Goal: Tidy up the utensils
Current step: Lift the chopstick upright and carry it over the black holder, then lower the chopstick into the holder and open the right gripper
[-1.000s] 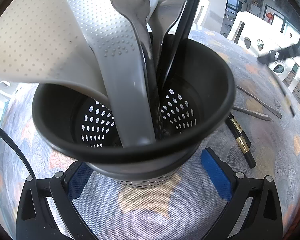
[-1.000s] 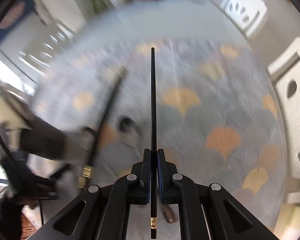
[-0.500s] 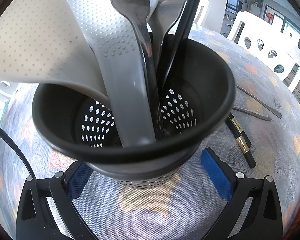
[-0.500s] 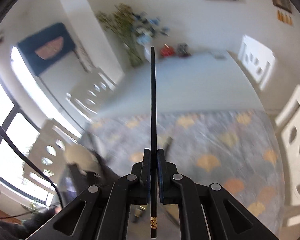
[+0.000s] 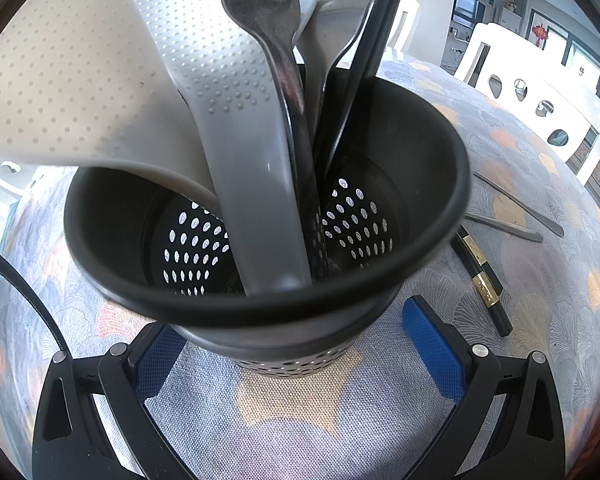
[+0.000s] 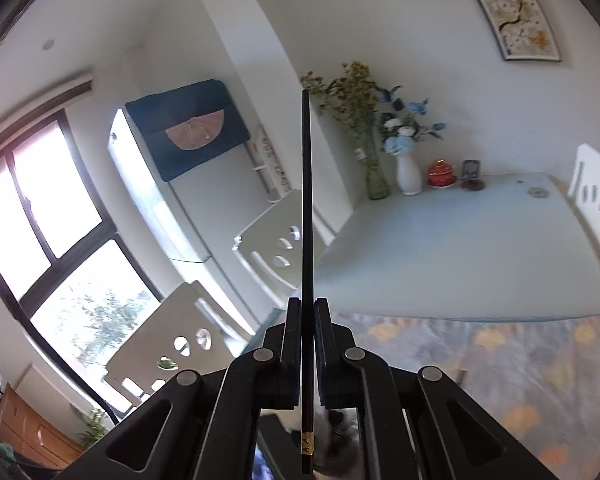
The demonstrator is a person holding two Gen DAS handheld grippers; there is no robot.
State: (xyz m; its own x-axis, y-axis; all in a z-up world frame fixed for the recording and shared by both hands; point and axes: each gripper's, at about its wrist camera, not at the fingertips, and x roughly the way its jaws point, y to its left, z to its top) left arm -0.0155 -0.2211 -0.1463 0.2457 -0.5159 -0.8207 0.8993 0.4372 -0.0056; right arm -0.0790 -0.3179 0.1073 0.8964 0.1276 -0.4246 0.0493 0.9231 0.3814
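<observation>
A black perforated utensil holder (image 5: 420,152) stands on the patterned tablecloth, filling the left wrist view. It holds a pale dotted rice paddle (image 5: 68,80), a grey dotted spoon (image 5: 228,100), two metal forks (image 5: 268,20) and one black chopstick (image 5: 376,28). My left gripper (image 5: 290,320) is open, its blue pads (image 5: 432,344) standing apart on either side of the holder's base. My right gripper (image 6: 308,304) is shut on another black chopstick (image 6: 307,200) with a gold band near its rear end. That chopstick points up and away, high above the table.
Right of the holder lie black chopsticks with gold bands (image 5: 480,276) and two metal handles (image 5: 512,208). White chairs (image 5: 532,92) ring the table. The right wrist view shows vases of flowers (image 6: 404,168) at the table's far end, a fridge and a window.
The right gripper has risen and tilted upward with the chopstick, its view going from the tablecloth to the room. The left gripper and holder have not moved.
</observation>
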